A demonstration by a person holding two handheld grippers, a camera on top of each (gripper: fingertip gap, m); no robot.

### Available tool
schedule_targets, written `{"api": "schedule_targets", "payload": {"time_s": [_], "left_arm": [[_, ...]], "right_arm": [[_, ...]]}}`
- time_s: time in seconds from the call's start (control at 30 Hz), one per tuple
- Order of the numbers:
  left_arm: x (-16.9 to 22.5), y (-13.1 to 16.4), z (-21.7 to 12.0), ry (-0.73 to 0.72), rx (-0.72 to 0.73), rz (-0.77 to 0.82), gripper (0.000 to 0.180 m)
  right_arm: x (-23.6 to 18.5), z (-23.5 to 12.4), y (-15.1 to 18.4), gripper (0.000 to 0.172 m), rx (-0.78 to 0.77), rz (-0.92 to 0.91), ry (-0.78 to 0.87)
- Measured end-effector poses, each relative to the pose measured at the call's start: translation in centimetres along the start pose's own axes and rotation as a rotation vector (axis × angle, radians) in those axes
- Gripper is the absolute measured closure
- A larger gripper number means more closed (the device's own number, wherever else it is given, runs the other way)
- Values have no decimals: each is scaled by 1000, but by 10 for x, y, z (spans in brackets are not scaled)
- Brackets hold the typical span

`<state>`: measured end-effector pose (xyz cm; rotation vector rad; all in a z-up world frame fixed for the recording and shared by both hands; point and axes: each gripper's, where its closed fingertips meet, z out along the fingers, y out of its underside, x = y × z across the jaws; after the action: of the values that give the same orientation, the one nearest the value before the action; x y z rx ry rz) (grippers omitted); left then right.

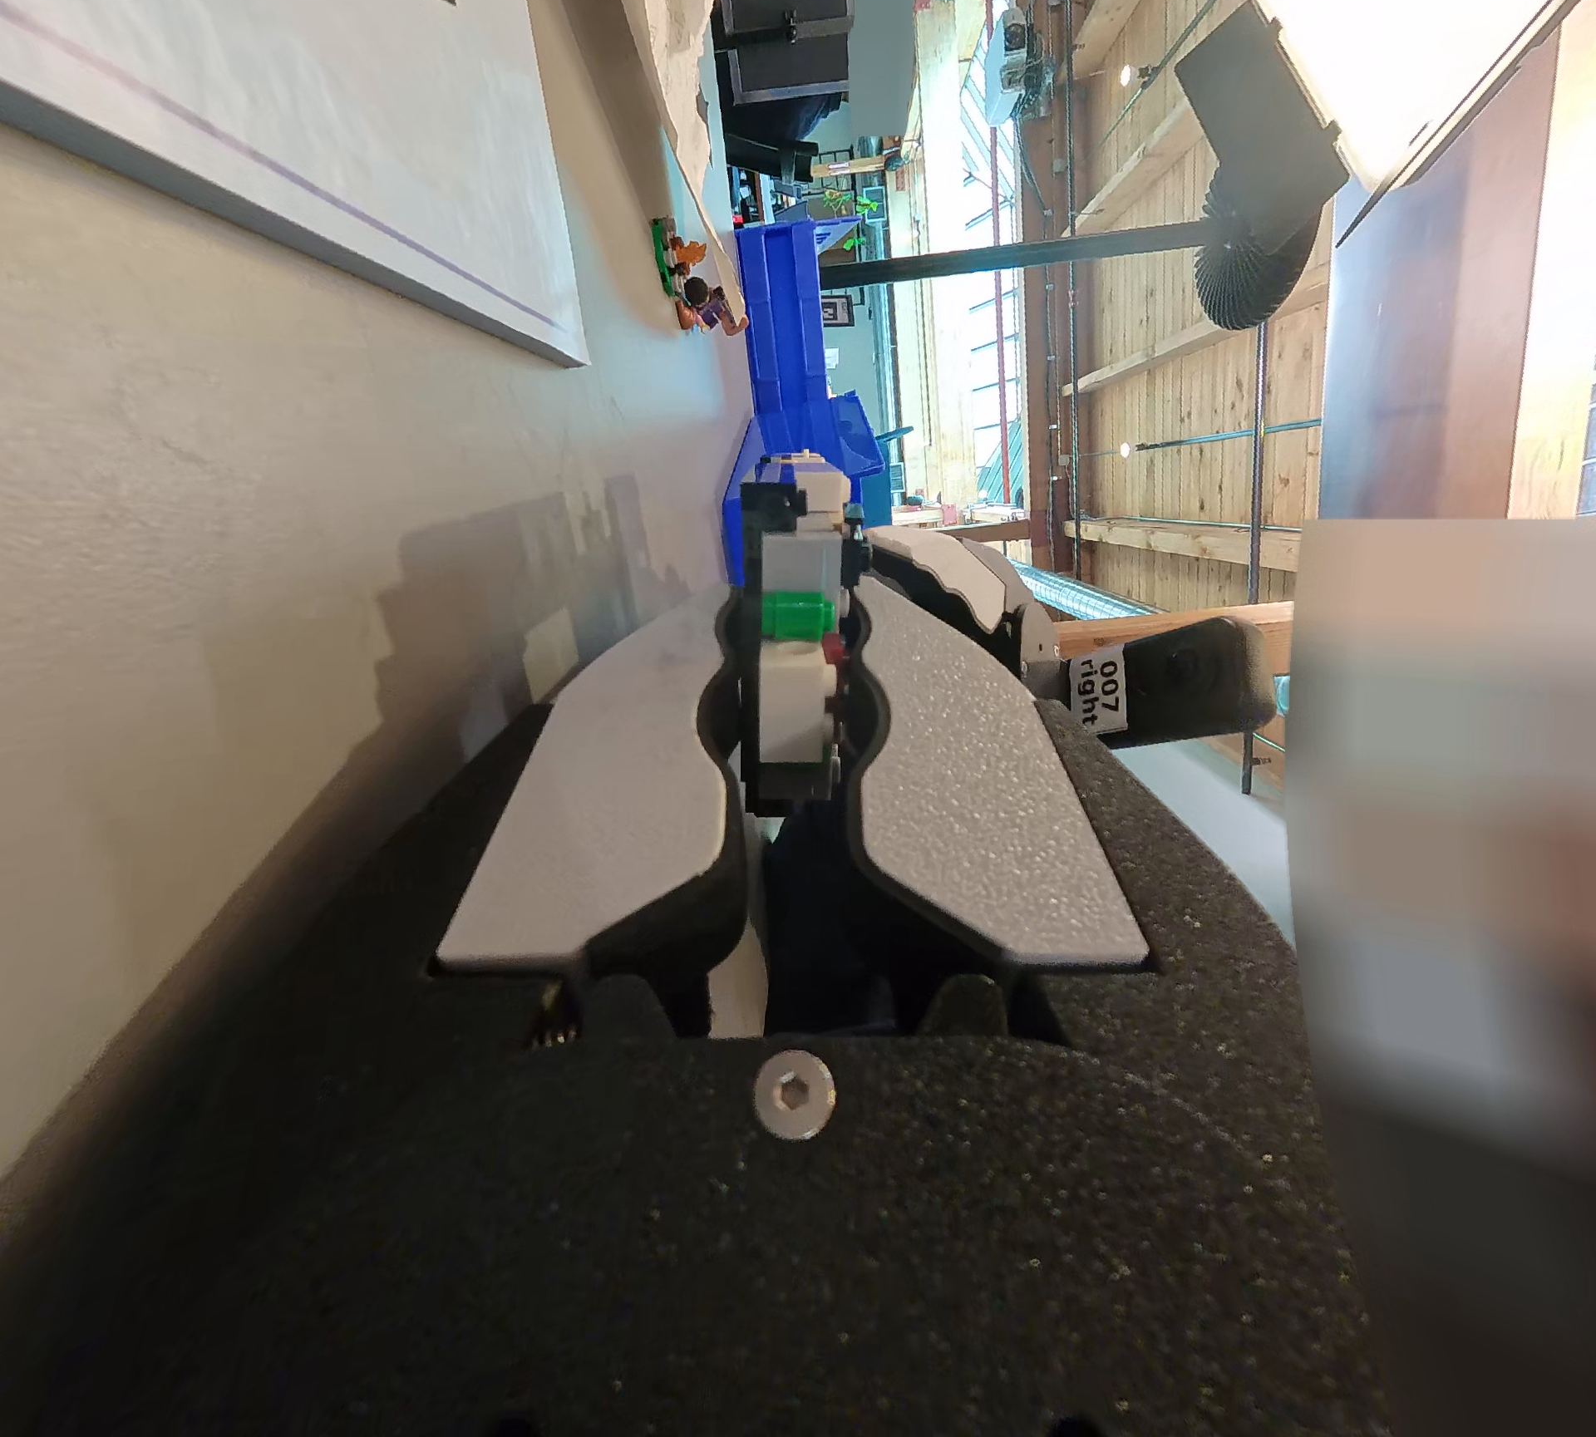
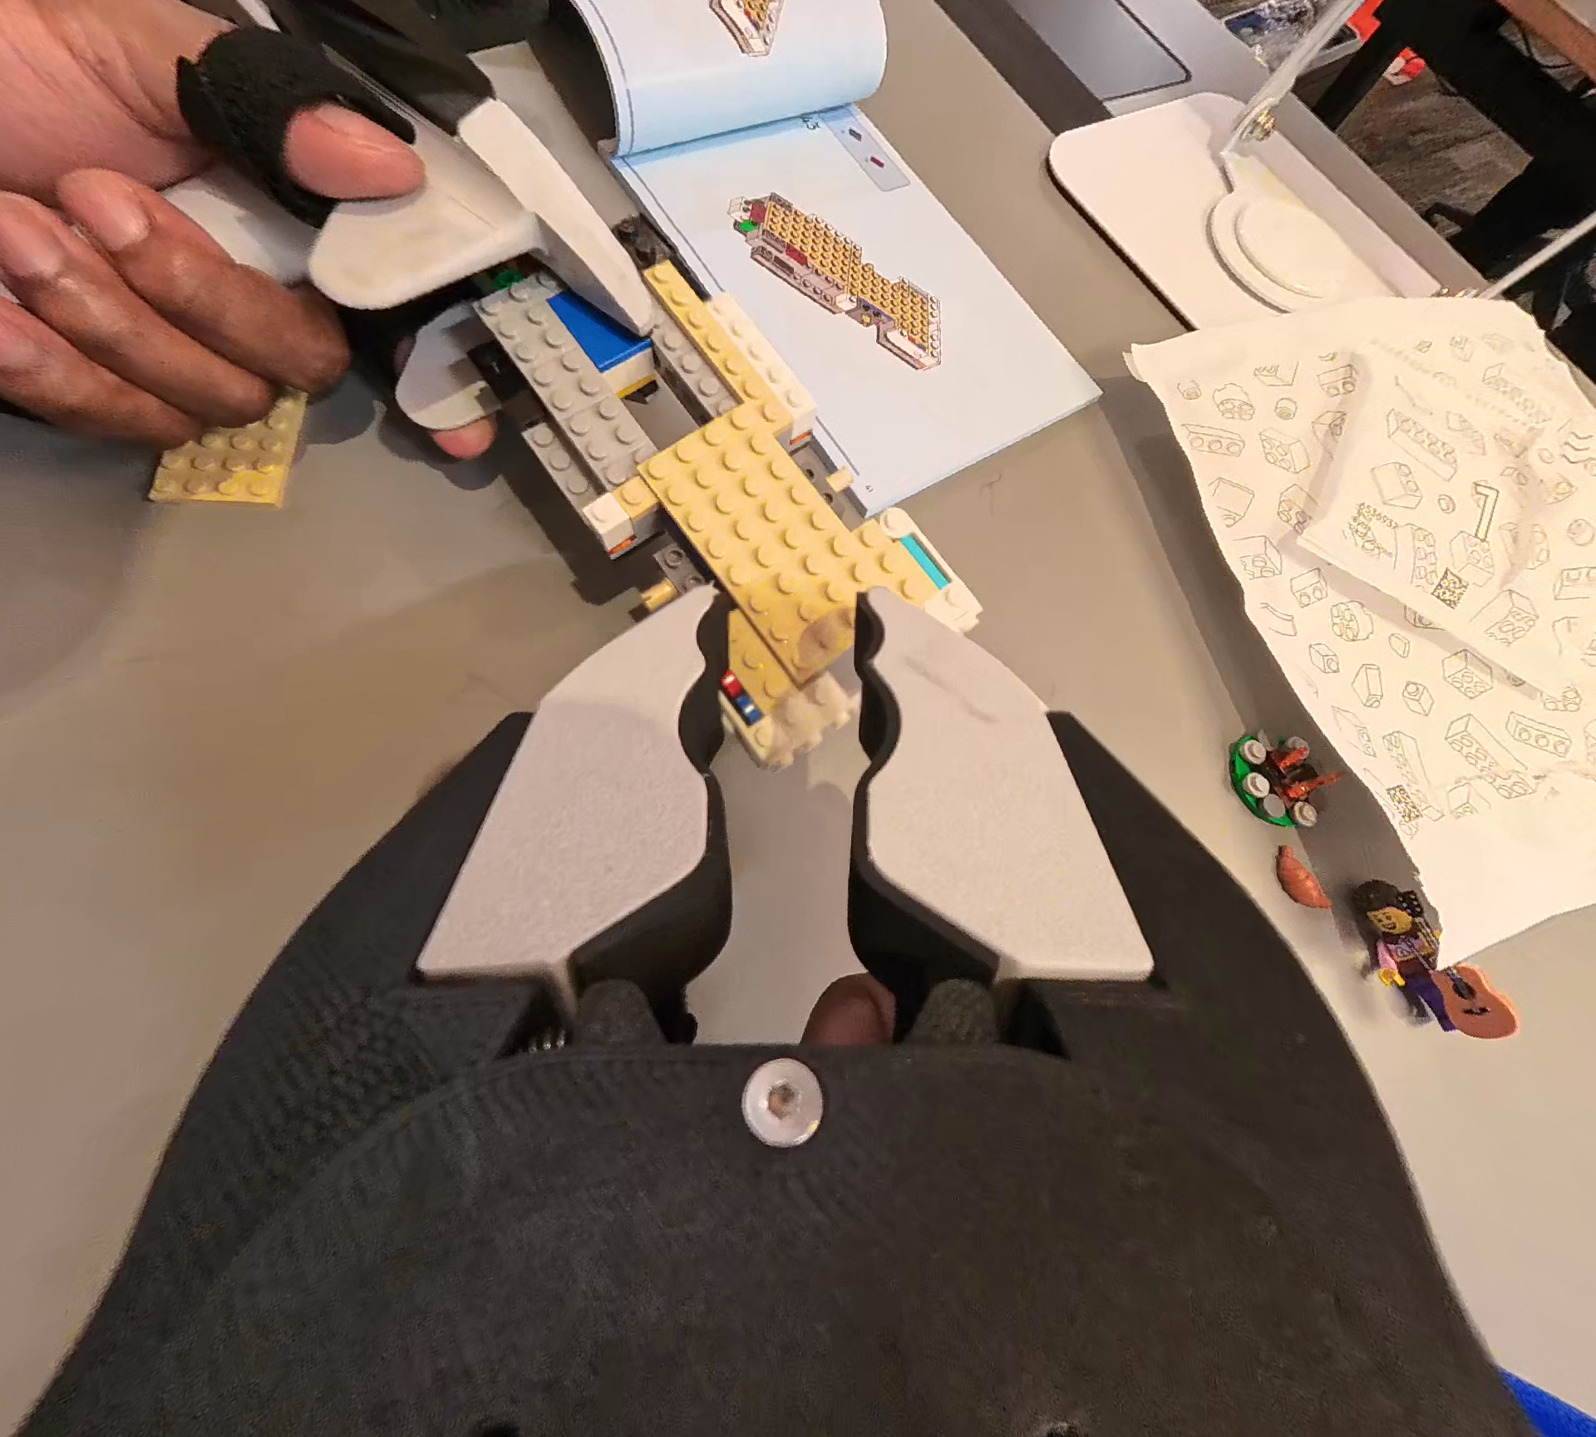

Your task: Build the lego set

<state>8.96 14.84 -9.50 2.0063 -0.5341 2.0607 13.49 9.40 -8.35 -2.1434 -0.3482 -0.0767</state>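
Note:
A toy-brick model (image 2: 561, 377) of grey, white, blue and tan bricks lies just above the grey table (image 2: 345, 618), beside an open instruction booklet (image 2: 864, 290). My right gripper (image 2: 782, 618) is shut on the near end of a large tan plate (image 2: 743, 497) that lies on top of the model. My left gripper (image 2: 535, 333), held by a hand (image 2: 104, 187), grips the model's far end. In the left wrist view my left gripper (image 1: 790, 610) is turned on its side and shut on the model (image 1: 799, 567), seen edge-on. The right gripper (image 1: 950, 567) touches it from the right.
A loose tan plate (image 2: 229, 459) lies under the hand. A printed paper bag (image 2: 1382, 489), a green round piece (image 2: 1269, 778) and a minifigure (image 2: 1403, 938) with a guitar lie at the right. A white lamp base (image 2: 1166, 187) stands behind. Blue bins (image 1: 786, 325) stand beyond the model. One gripper's finger ends stand about 8 centimetres off the other's. To the green round piece (image 2: 1269, 778): right tips about 15 centimetres, left tips about 25 centimetres.

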Motion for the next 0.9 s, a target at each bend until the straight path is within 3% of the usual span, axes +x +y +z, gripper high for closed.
{"api": "schedule_targets", "payload": {"time_s": [0.37, 0.9], "left_arm": [[0, 0, 1, -6, 1, 7, 161], [-1, 5, 4, -18, -11, 24, 161]], "right_arm": [[-43, 21, -25, 143, 66, -35, -6], [-46, 30, -30, 143, 34, 27, -36]]}}
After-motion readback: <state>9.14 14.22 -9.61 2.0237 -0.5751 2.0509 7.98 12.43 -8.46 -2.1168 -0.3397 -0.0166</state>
